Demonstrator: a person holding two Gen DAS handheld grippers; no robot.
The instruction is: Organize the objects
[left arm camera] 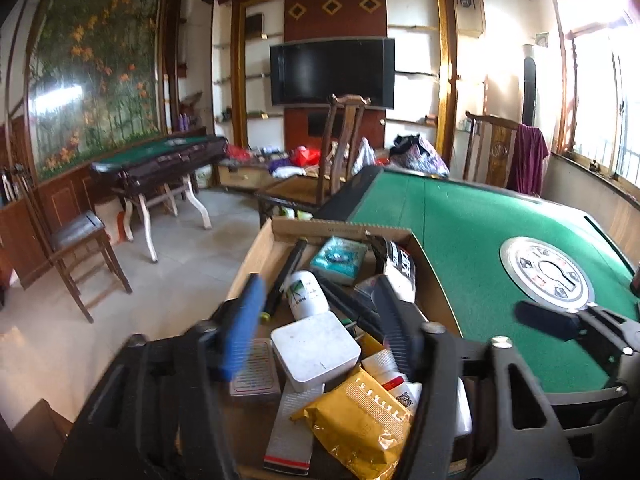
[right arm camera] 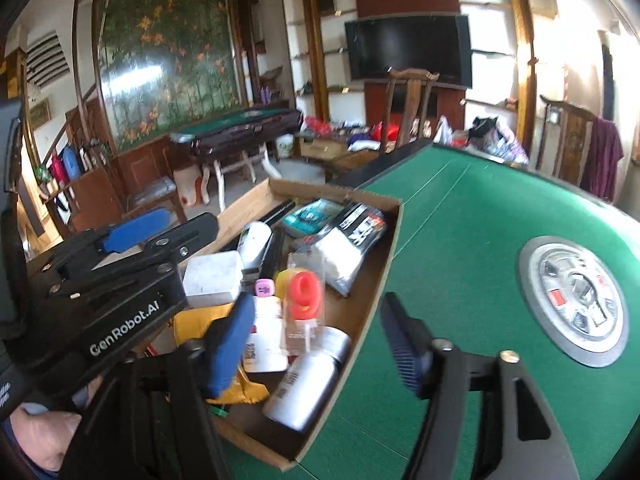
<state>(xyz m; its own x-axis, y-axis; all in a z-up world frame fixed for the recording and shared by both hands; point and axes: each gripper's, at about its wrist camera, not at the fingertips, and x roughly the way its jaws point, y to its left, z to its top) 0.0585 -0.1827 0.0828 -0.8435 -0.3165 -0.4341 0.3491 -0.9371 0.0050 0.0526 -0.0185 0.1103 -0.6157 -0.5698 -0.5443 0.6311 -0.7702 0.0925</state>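
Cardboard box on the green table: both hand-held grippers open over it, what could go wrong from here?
1. The cardboard box sits at the green table edge, apparently overhanging; a push could tip it.
2. The silver bottle lies on its side and may roll when neighbours are lifted.
3. The left hand-held gripper and right hand-held gripper are close together and could collide.

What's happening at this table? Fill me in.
A person is sorting small items in a cardboard box on a green felt table. Both jaws stand open and hold nothing. The left hand-held gripper hovers over a white square tin and a yellow packet. The right hand-held gripper hangs at the box's near corner, above a silver can and a red ring toy.
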